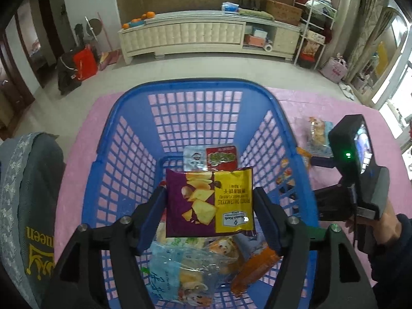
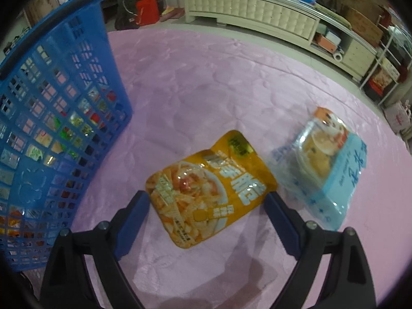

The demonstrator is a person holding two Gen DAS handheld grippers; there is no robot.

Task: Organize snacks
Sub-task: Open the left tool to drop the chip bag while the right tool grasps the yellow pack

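Left wrist view: the left gripper (image 1: 209, 200) hangs over the blue basket (image 1: 128, 108), its fingers (image 1: 152, 216) spread to either side of a purple-and-yellow cracker packet (image 1: 209, 202). Whether the pads press the packet cannot be told. Beyond the fingertips lies a red-and-silver packet (image 1: 211, 158); below them, a pale blue bag (image 1: 180, 265) and an orange packet (image 1: 257, 265). To the right, outside the basket, a hand (image 1: 381, 221) carries the right gripper's body.

Right wrist view only: the right gripper (image 2: 207, 203) has its fingers (image 2: 132, 213) wide apart, released, flanking an orange snack pouch (image 2: 206, 188) that lies on the pink-covered desk (image 2: 206, 77) without touching it. Right of the right finger lies a light blue bag (image 2: 327, 164). Left of the fingers, the basket wall (image 2: 59, 118) blocks the view.
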